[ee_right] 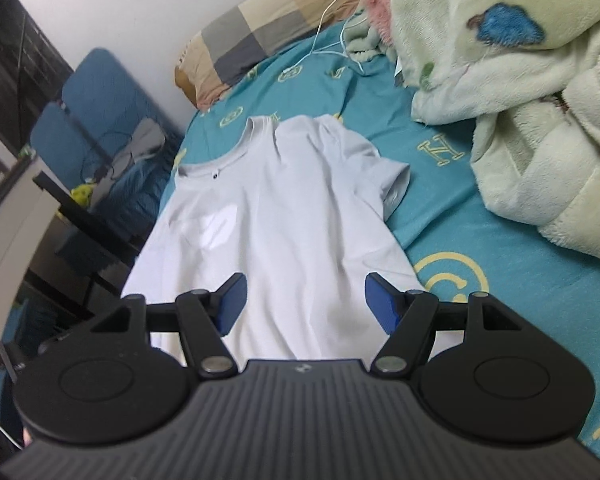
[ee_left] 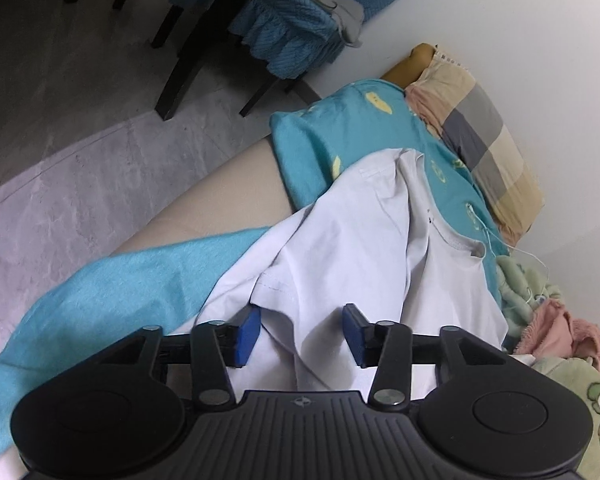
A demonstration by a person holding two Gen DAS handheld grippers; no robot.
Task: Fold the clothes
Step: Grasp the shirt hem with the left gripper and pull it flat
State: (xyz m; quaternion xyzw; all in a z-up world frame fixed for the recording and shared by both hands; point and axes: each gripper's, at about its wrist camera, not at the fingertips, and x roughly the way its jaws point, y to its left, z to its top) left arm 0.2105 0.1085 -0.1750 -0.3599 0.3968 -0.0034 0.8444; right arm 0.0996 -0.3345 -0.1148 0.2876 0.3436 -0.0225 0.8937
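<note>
White cotton t-shirt [ee_right: 268, 216] lies spread on teal bedsheet [ee_right: 440, 208], collar far, hem near, left part creased over. Looks light, limp, will sag; best pinched at hem corners or shoulder seams. Left tongs [ee_left: 300, 334] and right tongs [ee_right: 305, 306] both wide, holding nothing, above hem. Fleece blanket [ee_right: 520, 80] right.

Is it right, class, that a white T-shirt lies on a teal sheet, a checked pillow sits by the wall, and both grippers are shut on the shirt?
Not quite. Both wrist views show the left gripper and right gripper open, fingers spread over the white T-shirt. The teal sheet and checked pillow by the wall are right.
</note>
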